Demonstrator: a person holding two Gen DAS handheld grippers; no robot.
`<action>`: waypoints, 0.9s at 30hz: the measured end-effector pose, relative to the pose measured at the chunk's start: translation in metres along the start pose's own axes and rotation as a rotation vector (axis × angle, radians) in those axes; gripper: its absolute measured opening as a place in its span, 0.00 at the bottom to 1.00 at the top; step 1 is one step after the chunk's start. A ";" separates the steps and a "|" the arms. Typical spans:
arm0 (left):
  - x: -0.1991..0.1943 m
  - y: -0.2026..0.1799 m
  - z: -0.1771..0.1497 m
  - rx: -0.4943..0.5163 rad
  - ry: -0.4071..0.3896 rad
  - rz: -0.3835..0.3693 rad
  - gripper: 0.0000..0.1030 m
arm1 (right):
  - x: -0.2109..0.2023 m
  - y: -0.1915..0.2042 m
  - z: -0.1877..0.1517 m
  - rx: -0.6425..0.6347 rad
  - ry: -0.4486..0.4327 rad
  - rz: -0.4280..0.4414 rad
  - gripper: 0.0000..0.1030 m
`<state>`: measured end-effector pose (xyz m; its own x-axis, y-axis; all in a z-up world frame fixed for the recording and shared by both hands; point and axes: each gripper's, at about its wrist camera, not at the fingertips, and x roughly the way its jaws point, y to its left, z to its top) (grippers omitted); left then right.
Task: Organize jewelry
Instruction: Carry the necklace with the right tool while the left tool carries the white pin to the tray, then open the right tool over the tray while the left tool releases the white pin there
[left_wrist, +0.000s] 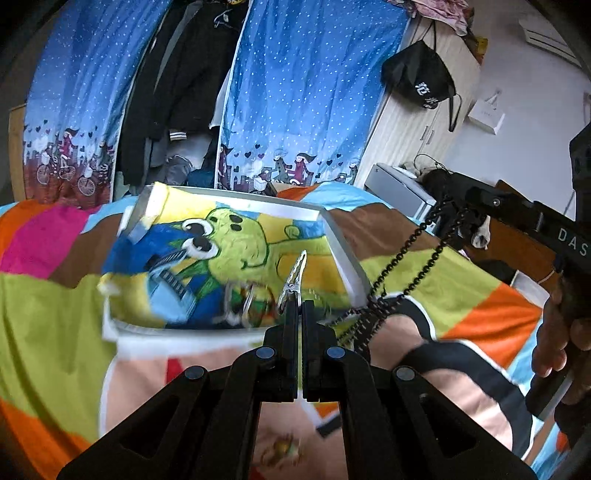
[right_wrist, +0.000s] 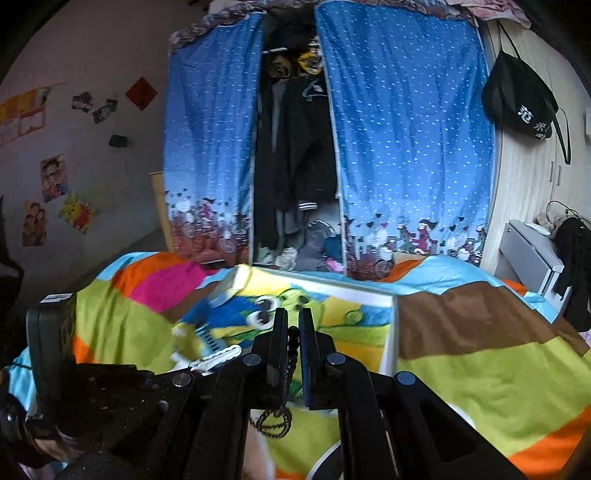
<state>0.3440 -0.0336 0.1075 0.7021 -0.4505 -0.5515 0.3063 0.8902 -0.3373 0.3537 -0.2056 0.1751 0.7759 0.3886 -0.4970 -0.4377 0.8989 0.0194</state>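
beads first imo: right gripper (right_wrist: 293, 332) is pinched on the black bead necklace (left_wrist: 417, 254), which hangs over the bedspread (left_wrist: 461, 288) just past the tray's (left_wrist: 343, 251) right wall. left gripper (left_wrist: 300, 314) is squeezed on a silver hair clip (left_wrist: 293, 280) over the tray. swing the necklace over the wall, let the slack pool inside, then let go so nothing snags.

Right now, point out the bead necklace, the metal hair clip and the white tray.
bead necklace (left_wrist: 424, 269), left wrist view, hanging strand.
metal hair clip (left_wrist: 295, 275), left wrist view, mid-blade.
white tray (left_wrist: 345, 245), left wrist view, right wall.
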 end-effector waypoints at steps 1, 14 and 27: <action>0.012 0.002 0.005 -0.009 0.008 -0.004 0.00 | 0.010 -0.008 0.001 0.008 0.003 -0.010 0.06; 0.135 0.013 -0.003 -0.023 0.171 0.026 0.00 | 0.108 -0.078 -0.040 0.124 0.113 -0.027 0.06; 0.154 0.023 -0.017 -0.044 0.211 0.066 0.00 | 0.135 -0.094 -0.097 0.171 0.237 0.015 0.07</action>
<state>0.4485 -0.0833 0.0016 0.5682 -0.3994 -0.7195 0.2323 0.9166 -0.3253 0.4561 -0.2575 0.0223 0.6333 0.3620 -0.6840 -0.3497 0.9223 0.1644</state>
